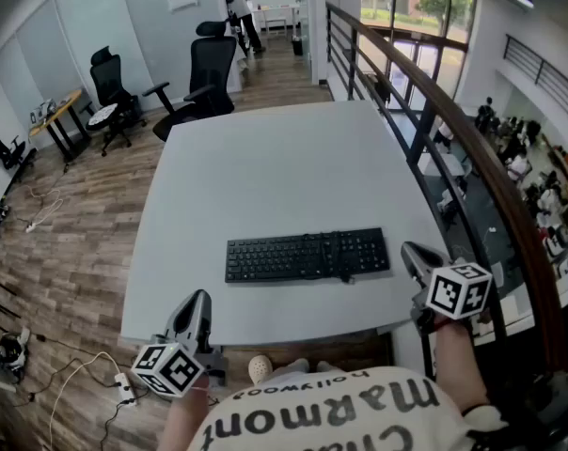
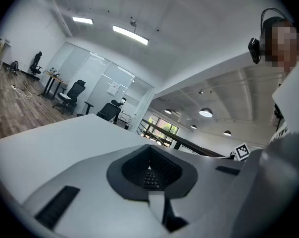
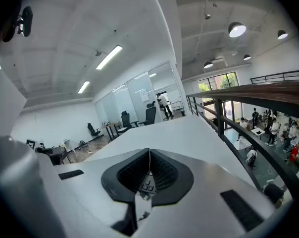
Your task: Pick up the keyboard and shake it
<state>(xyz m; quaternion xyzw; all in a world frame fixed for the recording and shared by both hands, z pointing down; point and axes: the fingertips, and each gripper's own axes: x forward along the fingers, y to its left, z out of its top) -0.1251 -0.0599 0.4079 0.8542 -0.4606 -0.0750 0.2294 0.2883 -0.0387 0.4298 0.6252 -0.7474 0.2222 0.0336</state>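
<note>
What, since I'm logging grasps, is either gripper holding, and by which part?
Nothing is held. The left gripper and the right gripper are both shut and empty; the keyboard lies flat on the table, in neither's jaws.

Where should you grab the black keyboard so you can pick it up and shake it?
Probably by its two short ends, one gripper each: the left gripper from the left, the right gripper from the right. The keyboard is long, thin and lies flat on the table, so two end grips should keep it level. Both sets of jaws are shut and must open first.
</note>
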